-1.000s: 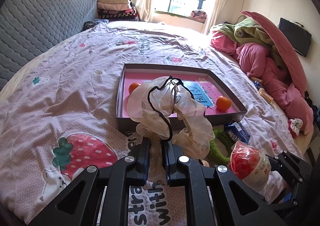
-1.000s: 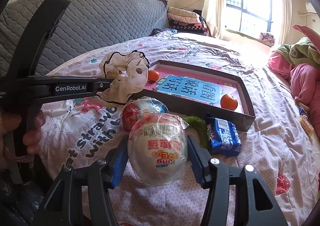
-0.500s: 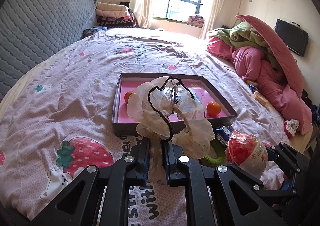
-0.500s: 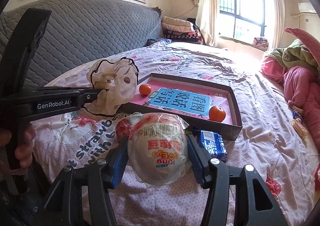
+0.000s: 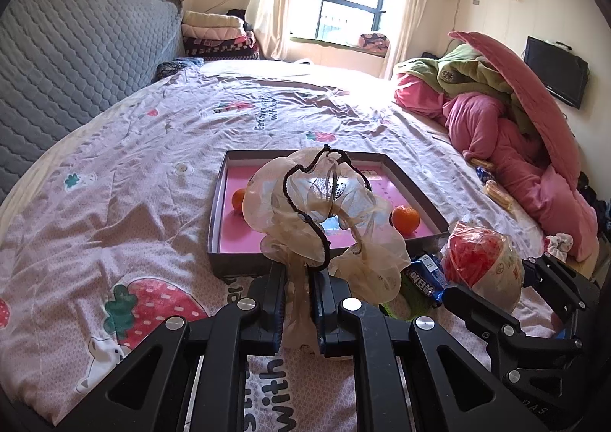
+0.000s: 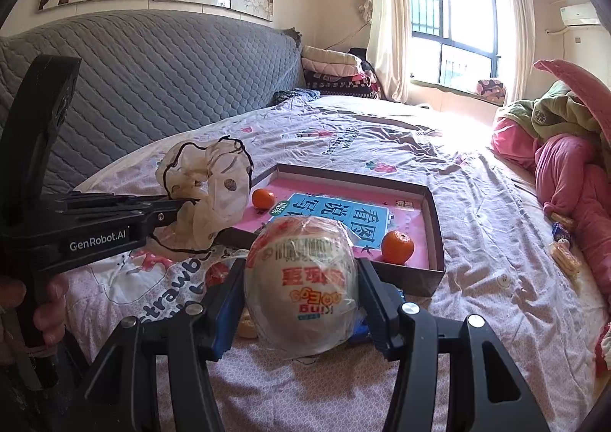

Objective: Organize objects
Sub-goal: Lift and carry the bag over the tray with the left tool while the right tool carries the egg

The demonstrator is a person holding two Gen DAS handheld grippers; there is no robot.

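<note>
My left gripper [image 5: 297,279] is shut on a sheer beige drawstring pouch [image 5: 324,210] with a black cord, held above the bed; it also shows in the right wrist view [image 6: 208,187]. My right gripper [image 6: 301,279] is shut on a wrapped instant noodle bowl [image 6: 301,279], seen from the left wrist view [image 5: 483,264] too. A shallow dark box with a pink floor [image 6: 431,210] lies ahead on the bed, holding two oranges [image 6: 397,246] [image 6: 263,198] and a blue booklet [image 6: 332,212].
A blue snack packet [image 5: 424,279] and something green lie on the quilt [image 5: 114,203] in front of the box. A second red-topped bowl [image 6: 217,273] lies below the left gripper. Pink and green bedding [image 5: 515,149] is piled at right; grey headboard [image 6: 152,80] at left.
Both grippers have pulled back and risen from the box with their loads; the box now looks smaller and farther away. Grips are unchanged.
</note>
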